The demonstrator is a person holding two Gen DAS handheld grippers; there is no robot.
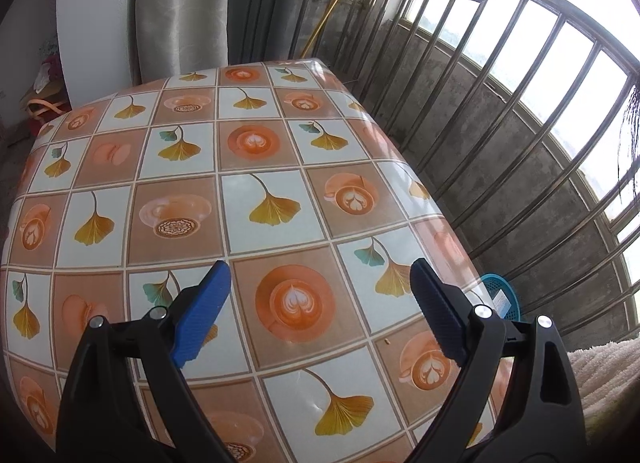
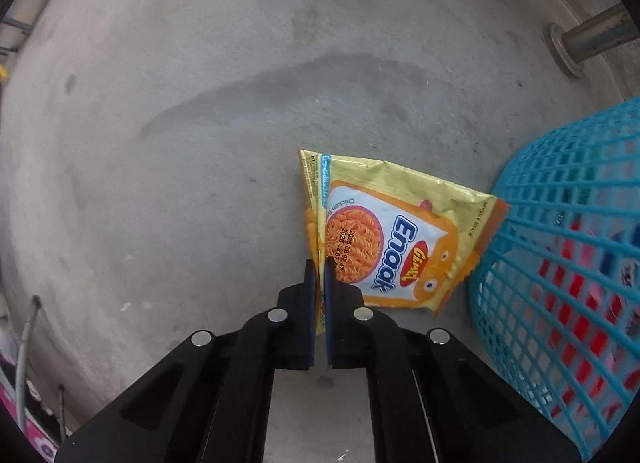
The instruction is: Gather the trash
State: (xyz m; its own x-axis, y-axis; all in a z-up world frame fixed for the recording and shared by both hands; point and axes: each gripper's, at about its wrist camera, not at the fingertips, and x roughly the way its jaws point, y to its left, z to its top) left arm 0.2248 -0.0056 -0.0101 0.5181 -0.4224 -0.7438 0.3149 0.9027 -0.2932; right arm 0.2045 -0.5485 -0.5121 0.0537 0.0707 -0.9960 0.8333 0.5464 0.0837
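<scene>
In the right wrist view my right gripper [image 2: 319, 263] is shut on the left edge of a yellow Enaak noodle snack packet [image 2: 400, 231], held above a grey concrete floor [image 2: 200, 143]. The packet's right corner touches the side of a blue plastic mesh basket [image 2: 560, 263] that holds red and other wrappers. In the left wrist view my left gripper [image 1: 320, 287] is open and empty above a table with a patterned cloth [image 1: 240, 203]. A bit of the blue basket [image 1: 502, 295] shows past the table's right edge.
A metal railing [image 1: 520, 123] and a concrete wall run along the table's right side. A curtain [image 1: 180, 3] hangs behind the table. A metal post base [image 2: 568, 47] stands on the floor at upper right. Cables [image 2: 28, 343] lie at the left edge.
</scene>
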